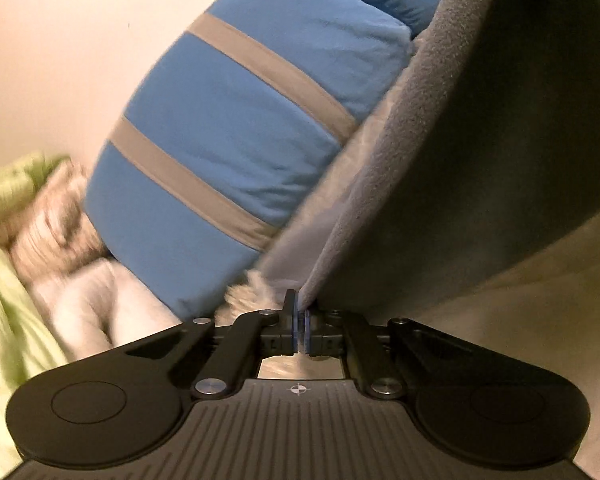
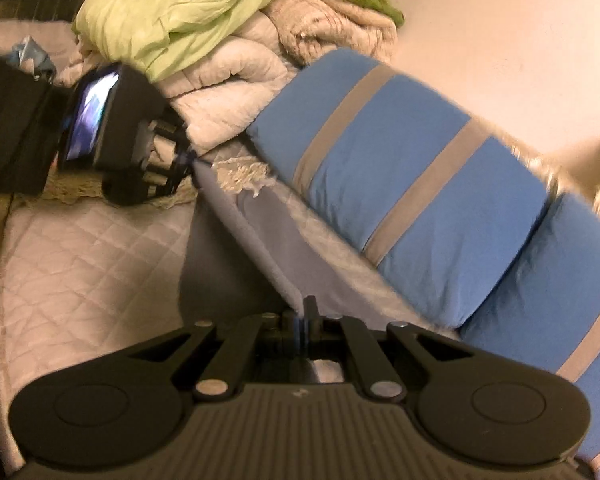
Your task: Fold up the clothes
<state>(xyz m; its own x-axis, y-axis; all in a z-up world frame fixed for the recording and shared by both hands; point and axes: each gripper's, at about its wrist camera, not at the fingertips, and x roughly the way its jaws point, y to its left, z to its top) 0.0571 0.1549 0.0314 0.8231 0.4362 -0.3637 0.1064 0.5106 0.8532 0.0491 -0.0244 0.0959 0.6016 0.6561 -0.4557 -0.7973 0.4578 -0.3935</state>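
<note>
Over the quilted bed, a grey fleece garment hangs stretched between both tongs. Left tongs are pressed together on one edge of the fleece, which rises up and to the right in that view. Right tongs are likewise clamped on another edge of the same cloth. Just behind the garment lie blue pillows with grey stripes, and beyond them a pile of green and beige bedding.
</note>
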